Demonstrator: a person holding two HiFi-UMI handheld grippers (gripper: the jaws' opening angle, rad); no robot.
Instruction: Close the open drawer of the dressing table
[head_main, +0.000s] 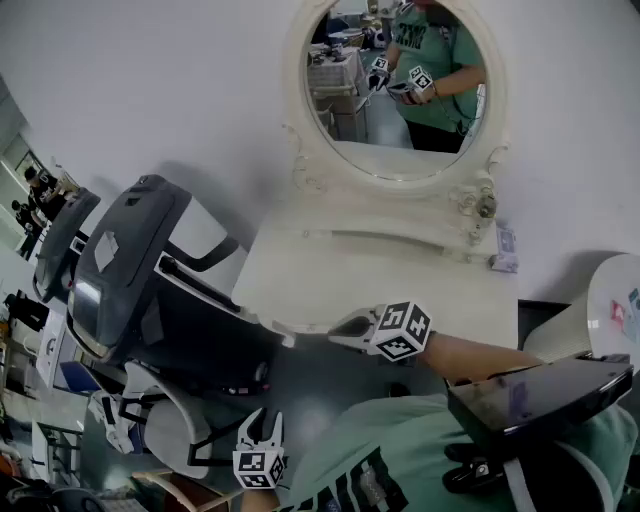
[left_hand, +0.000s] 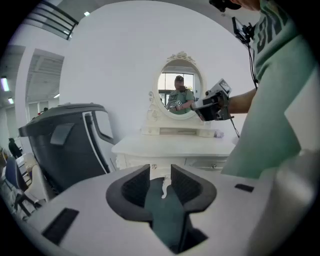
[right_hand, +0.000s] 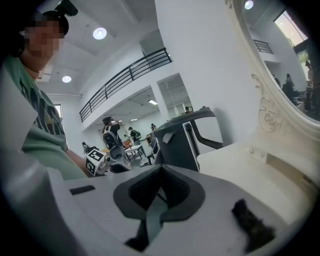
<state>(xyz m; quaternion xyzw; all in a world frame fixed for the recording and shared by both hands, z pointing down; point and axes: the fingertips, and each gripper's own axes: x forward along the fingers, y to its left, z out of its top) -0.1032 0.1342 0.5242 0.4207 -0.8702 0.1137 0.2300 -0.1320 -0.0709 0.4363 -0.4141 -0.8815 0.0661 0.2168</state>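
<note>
The white dressing table (head_main: 400, 285) with its oval mirror (head_main: 400, 150) stands against the wall ahead. In the left gripper view its drawer fronts (left_hand: 207, 162) show under the top (left_hand: 175, 146); I cannot tell whether one stands out. In the head view the drawers are hidden under the tabletop. My right gripper (head_main: 340, 327) hangs at the table's front edge, pointing left, its jaws (right_hand: 161, 172) together with nothing in them. My left gripper (head_main: 262, 425) is lower and nearer me, short of the table. Its jaws (left_hand: 160, 172) stand apart and empty.
A large dark grey chair-like machine (head_main: 150, 270) stands close at the table's left side. A small box (head_main: 505, 245) sits at the table's back right. A round white table (head_main: 615, 300) is at the right. Several people stand far behind in the right gripper view.
</note>
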